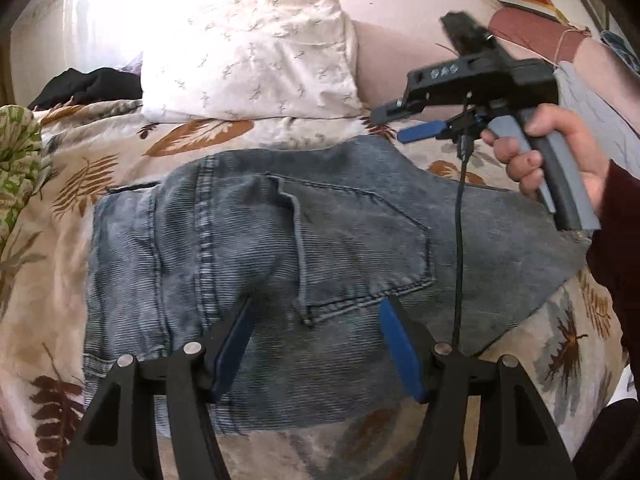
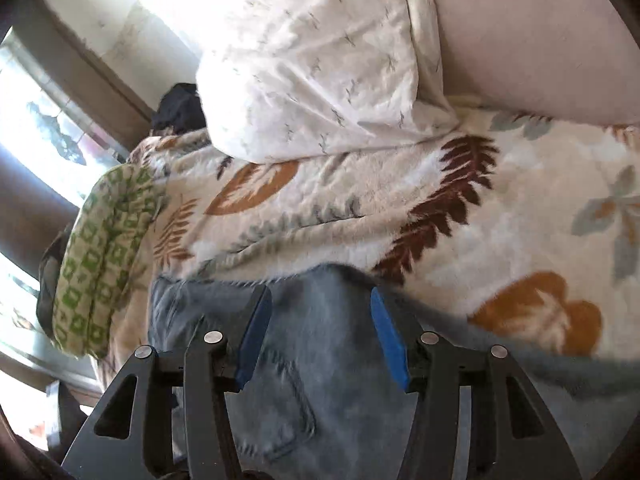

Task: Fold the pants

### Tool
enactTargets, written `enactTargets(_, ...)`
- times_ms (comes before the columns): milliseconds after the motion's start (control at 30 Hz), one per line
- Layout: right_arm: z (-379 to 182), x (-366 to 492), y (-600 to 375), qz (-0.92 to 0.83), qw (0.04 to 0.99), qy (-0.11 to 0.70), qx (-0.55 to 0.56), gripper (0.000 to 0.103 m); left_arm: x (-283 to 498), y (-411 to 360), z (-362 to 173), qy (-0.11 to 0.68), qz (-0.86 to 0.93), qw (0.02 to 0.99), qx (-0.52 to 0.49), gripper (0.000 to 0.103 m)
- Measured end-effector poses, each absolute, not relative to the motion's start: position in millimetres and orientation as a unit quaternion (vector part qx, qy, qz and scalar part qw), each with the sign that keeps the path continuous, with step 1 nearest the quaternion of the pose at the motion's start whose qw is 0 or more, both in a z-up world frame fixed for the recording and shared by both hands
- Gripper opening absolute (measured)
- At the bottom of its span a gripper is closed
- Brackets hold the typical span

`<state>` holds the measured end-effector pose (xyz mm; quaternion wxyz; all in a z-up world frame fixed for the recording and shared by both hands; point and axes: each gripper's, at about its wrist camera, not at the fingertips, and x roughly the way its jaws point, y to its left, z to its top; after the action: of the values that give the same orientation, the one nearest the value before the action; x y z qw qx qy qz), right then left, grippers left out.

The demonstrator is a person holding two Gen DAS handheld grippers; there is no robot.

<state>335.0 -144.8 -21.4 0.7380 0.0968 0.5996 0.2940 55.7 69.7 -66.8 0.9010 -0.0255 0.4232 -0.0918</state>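
While both tools hover above it, item: folded blue denim pants (image 1: 256,240), back pocket up, lying on leaf-print blanket (image 1: 96,168) of bed, near white pillow (image 1: 256,56); left hand-held gripper (image 1: 316,320) spread, holding nothing; right hand-held gripper (image 2: 320,312) likewise spread, holding nothing

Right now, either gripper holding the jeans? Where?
No. Left gripper and right gripper are both open over the jeans, nothing between their fingers.
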Motion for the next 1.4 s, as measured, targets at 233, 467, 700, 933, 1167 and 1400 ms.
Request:
enactTargets(233, -59, 344, -124, 0.319, 0.692, 0.642, 0.081, 0.049, 58, 73, -73, 0.436, -0.087, 0.895, -0.027, 0.067)
enactTargets(467, -59, 344, -100, 0.300, 0.709, 0.638, -0.002, 0.009, 59, 71, -74, 0.438, -0.084, 0.895, -0.025, 0.067)
enactTargets(700, -81, 347, -105, 0.251, 0.731, 0.634, 0.022, 0.004, 52, 70, -71, 0.445, -0.073, 0.893, -0.011, 0.067)
enactTargets(933, -36, 317, -128, 0.229, 0.768, 0.593, 0.080, 0.039, 48, 68, -75, 0.440, -0.080, 0.895, 0.010, 0.067)
enactTargets(1167, 34, 227, -244, 0.191, 0.804, 0.528, 0.195, 0.055, 45, 68, -71, 0.432, -0.081, 0.898, 0.003, 0.067)
enactTargets(1400, 29, 111, -415, 0.050, 0.786, 0.445, 0.425, 0.064, 28, 58, -58, 0.382, -0.096, 0.919, 0.019, 0.067)
